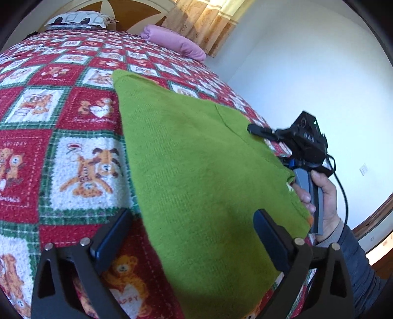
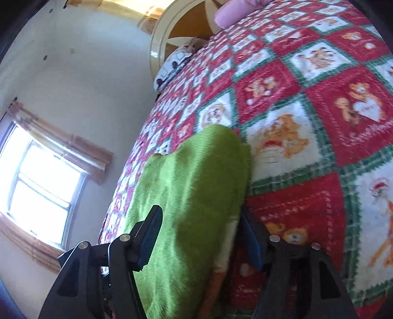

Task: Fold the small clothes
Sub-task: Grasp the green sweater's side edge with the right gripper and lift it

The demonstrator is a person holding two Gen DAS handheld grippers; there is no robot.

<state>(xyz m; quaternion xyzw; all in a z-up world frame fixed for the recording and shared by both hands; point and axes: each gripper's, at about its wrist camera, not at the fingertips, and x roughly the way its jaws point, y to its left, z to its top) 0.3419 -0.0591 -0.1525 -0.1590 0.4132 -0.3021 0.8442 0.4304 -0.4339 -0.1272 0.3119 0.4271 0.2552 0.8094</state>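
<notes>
A green knit garment (image 1: 196, 166) lies spread on the red, white and green teddy-bear bedspread (image 1: 61, 137). My left gripper (image 1: 194, 235) is open, its fingers wide apart just above the garment's near edge, one finger over the bedspread, one over the knit. My right gripper (image 1: 255, 128) shows in the left wrist view at the garment's right edge, held by a hand. In the right wrist view the right gripper (image 2: 201, 233) is open, its fingers straddling the edge of the green garment (image 2: 191, 186). An orange and white part shows under the knit near the right finger.
A purple pillow (image 1: 176, 41) and a patterned pillow (image 1: 78, 20) lie at the head of the bed by the headboard (image 1: 137, 12). A white wall (image 1: 307, 73) and curtain are to the right. A window (image 2: 39, 176) shows in the right wrist view.
</notes>
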